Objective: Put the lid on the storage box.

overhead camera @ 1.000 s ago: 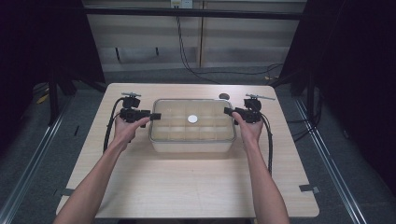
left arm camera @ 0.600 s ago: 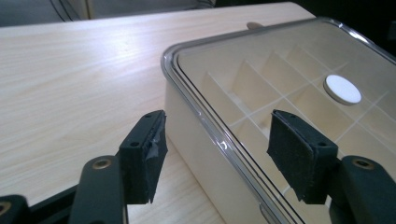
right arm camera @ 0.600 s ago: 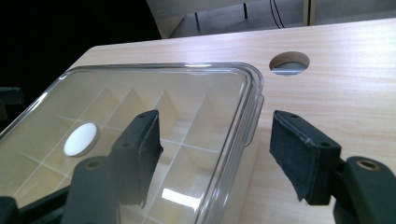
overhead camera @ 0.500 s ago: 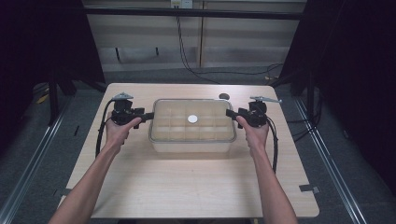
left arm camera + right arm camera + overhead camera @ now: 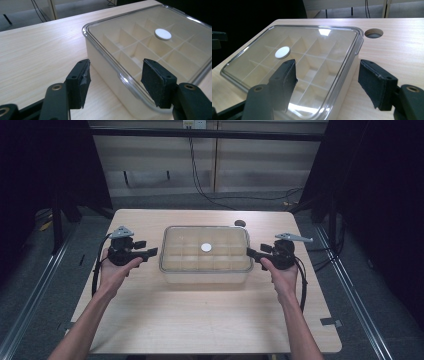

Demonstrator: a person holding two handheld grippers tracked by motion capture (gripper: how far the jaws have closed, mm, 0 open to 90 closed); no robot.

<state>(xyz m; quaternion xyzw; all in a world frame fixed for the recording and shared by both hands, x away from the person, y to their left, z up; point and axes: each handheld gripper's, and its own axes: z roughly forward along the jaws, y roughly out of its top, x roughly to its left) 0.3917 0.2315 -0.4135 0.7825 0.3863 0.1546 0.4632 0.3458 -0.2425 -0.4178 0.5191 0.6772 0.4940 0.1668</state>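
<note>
1. High view, centre of frame: a clear lidded box (image 5: 205, 254) stood on the wooden counter (image 5: 200, 320), long axis running left to right across the frame, interior divided into compartments by a grid of partitions.
2. A small white disc (image 5: 206, 247) sat near the middle of the lid; whether it was a knob or a sticker could not be told.
3. A round hole (image 5: 240, 223) in the counter lay just beyond the box's upper right corner.
4. Left gripper (image 5: 150, 252), centre left of the high view: held in the person's left hand, fingers pointed toward the box's left short end, near it but apart.
5. Left gripper view: fingers (image 5: 81, 82) stood wide, nothing between them; the box's near corner and lid rim (image 5: 130, 82) lay ahead in the gap, closer to the finger at the right of the frame.
6. Right gripper (image 5: 252, 253), centre right of the high view: held in the right hand, fingers pointed at the right short end, just beside it; contact could not be told.
7. Right gripper view: fingers (image 5: 377, 82) stood wide and empty, the lid's edge (image 5: 352, 57) running between them.
8. Judgement: the box lay directly between the two grippers, its short ends facing them, the right appearing slightly nearer; a two-sided grasp at the ends seemed the likely move.
</note>
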